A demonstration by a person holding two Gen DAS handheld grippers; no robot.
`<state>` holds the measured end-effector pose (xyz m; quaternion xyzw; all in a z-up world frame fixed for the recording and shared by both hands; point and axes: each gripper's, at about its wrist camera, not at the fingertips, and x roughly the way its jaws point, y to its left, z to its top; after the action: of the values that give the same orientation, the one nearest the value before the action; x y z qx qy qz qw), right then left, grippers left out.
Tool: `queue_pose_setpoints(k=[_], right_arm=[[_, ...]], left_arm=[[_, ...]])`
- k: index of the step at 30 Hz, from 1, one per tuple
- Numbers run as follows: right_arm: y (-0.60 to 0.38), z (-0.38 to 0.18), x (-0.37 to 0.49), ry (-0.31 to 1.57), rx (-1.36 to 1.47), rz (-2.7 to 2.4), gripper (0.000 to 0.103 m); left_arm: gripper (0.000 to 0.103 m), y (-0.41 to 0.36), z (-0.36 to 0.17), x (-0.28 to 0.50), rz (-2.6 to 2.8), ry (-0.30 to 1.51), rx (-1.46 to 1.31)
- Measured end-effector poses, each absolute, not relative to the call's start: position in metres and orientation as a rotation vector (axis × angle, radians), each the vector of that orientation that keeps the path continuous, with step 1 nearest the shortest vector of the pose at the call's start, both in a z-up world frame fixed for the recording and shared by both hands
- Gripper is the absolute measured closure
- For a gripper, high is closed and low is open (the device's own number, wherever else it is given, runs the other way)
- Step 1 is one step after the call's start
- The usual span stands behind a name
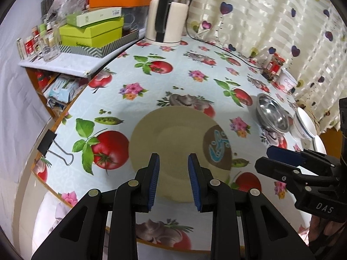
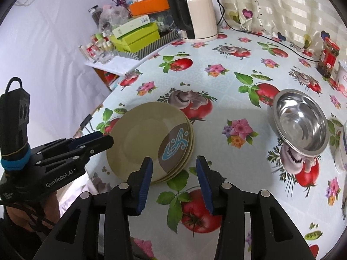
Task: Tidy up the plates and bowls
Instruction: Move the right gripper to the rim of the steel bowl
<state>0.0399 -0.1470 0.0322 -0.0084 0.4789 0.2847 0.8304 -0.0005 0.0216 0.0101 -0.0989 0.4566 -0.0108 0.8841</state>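
Note:
A stack of beige plates (image 2: 147, 138) with a brown and blue mark lies on the table near its front left edge; the stack also shows in the left wrist view (image 1: 173, 138). A steel bowl (image 2: 301, 123) stands to the right, also in the left wrist view (image 1: 273, 114). A white bowl (image 1: 305, 123) sits beyond it. My left gripper (image 1: 173, 162) is open and empty, just above the near part of the plates. My right gripper (image 2: 173, 166) is open and empty, above the table at the plates' near right rim.
A kettle (image 2: 195, 15) stands at the back with its cord. A jar (image 2: 328, 57) and a white tub (image 1: 287, 80) stand at the right by the curtain. A cluttered side shelf (image 1: 71, 49) with boxes is at the left. A binder clip (image 1: 48, 145) grips the tablecloth edge.

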Motion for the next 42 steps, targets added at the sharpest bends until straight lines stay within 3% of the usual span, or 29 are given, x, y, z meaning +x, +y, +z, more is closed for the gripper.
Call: queue_pose_setpoints(k=[17, 35, 42], right_arm=[[-0.204, 0.053, 0.018, 0.938, 0.050, 0.488, 0.060], [-0.280, 0.049, 0.049, 0.925, 0.167, 0.292, 0.061], [-0.300, 0.041, 0.070, 0.936, 0.222, 0.236, 0.070]], left_arm=[[0.075, -0.020, 0.026, 0.003, -0.131, 0.926, -0.133], [0.075, -0.074, 0.033, 0.052, -0.276, 0.938, -0.093], [0.075, -0.088, 0.033, 0.071, -0.299, 0.945, -0.106]])
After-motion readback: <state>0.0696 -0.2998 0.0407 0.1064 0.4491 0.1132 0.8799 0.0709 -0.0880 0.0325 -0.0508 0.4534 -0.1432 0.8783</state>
